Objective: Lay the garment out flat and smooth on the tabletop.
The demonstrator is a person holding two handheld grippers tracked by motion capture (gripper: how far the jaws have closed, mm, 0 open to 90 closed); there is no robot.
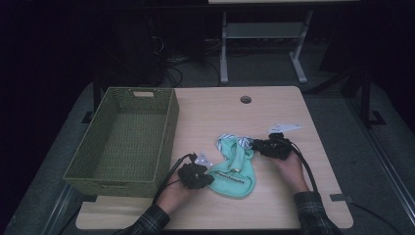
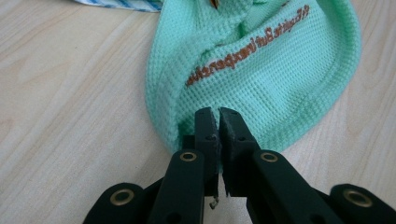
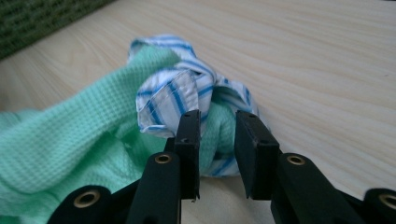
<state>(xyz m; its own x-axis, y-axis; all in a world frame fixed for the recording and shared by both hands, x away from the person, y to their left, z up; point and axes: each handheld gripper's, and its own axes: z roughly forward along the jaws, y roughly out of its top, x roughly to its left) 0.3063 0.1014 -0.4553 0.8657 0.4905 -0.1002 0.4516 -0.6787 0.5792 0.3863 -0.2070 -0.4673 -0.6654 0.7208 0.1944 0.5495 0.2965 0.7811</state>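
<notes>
A mint-green waffle cloth (image 1: 235, 171) with brown lettering lies crumpled at the middle of the wooden table (image 1: 274, 205), with a blue-and-white striped fabric (image 1: 230, 142) bunched at its far end. My left gripper (image 1: 208, 178) is at the cloth's near left edge. In the left gripper view its jaws (image 2: 215, 114) stand pressed together on the hem of the green cloth (image 2: 280, 84). My right gripper (image 1: 255, 144) is at the cloth's far right end. There its jaws (image 3: 218, 121) stand apart around the striped fabric (image 3: 173, 95) and a green fold (image 3: 70, 135), without pressing on them.
A green woven basket (image 1: 169, 127) stands on the table's left side, close to the left hand. There is a round hole (image 1: 245, 99) in the tabletop near the far edge. Beyond the table are cables and the legs of a white stand (image 1: 224, 54).
</notes>
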